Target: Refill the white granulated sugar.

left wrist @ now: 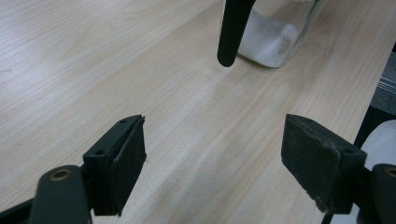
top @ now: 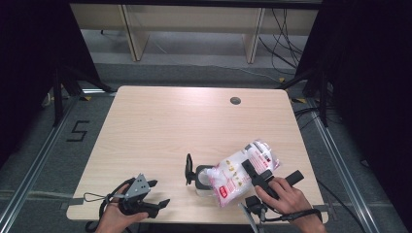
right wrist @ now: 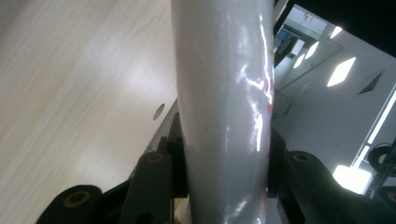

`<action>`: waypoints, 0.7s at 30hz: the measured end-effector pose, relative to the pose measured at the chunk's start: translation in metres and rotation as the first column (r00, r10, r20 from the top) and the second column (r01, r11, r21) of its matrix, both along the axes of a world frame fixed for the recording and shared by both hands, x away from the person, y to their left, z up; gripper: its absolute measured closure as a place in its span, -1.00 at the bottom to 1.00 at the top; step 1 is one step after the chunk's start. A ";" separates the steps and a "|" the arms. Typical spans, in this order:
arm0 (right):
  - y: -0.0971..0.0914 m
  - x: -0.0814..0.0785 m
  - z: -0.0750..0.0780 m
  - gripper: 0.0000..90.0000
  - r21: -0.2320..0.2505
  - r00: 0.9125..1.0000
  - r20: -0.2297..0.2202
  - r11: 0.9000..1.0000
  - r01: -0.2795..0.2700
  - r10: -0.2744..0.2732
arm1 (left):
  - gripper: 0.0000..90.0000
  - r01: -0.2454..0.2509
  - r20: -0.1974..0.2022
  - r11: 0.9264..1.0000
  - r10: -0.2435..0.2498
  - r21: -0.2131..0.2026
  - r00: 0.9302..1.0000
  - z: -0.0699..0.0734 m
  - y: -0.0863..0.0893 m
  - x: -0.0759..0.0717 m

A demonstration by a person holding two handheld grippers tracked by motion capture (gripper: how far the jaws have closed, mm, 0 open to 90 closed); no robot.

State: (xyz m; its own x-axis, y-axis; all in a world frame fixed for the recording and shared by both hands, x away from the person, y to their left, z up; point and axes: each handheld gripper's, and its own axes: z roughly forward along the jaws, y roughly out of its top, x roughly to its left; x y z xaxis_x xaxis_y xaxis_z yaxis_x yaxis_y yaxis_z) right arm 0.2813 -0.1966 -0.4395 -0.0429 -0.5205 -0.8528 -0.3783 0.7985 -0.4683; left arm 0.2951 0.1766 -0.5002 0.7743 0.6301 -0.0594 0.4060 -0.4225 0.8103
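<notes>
The table (top: 194, 126) is pale wood-grain laminate, a rectangle with rounded corners and a small dark round grommet (top: 235, 101) near its far edge. Near the front edge, right of centre, stands a clear glass jar (top: 204, 177), squat and rounded, with white powder heaped inside. A black lid (top: 188, 169), thin and glossy, stands up on edge at the jar's left side.

The right gripper (top: 260, 174) clamps a bag (top: 243, 172) of glossy, crinkled plastic, white with red printing. The bag is tilted, its lower end at the jar's mouth and its upper end raised toward the right. In the right gripper view the bag (right wrist: 224, 107) is a smooth, shiny white column with light streaks and a hint of red print at one edge, pinched between the two black jaws, which press on it from both sides at a middling width. The right hand (top: 289, 196) grips the tool from below, a cable trailing by the wrist.

The left gripper (top: 158, 194) rests low at the table's front left corner, a grey three-cornered plate on top, held by the left hand (top: 116, 216). Its jaws stand wide apart with nothing between them; the left gripper view shows matte black, blocky pads (left wrist: 128, 158) with worn edges over bare wood, and beyond them the jar (left wrist: 275, 35) and the lid's rounded black edge (left wrist: 233, 28).
</notes>
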 end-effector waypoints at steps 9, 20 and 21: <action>-0.001 -0.006 0.001 0.49 0.009 1.000 0.016 1.000 -0.022 0.022 | -0.52 0.011 0.015 1.000 -0.012 0.015 1.000 0.001 0.002 0.000; -0.008 -0.018 0.004 0.49 0.013 0.999 0.027 1.000 -0.022 0.021 | -0.52 0.017 0.020 1.000 -0.018 0.023 1.000 0.002 0.002 0.000; -0.007 -0.018 0.005 0.49 -0.001 0.999 0.025 0.999 -0.036 0.036 | -0.52 0.013 0.027 1.000 -0.014 0.010 1.000 0.001 0.002 0.001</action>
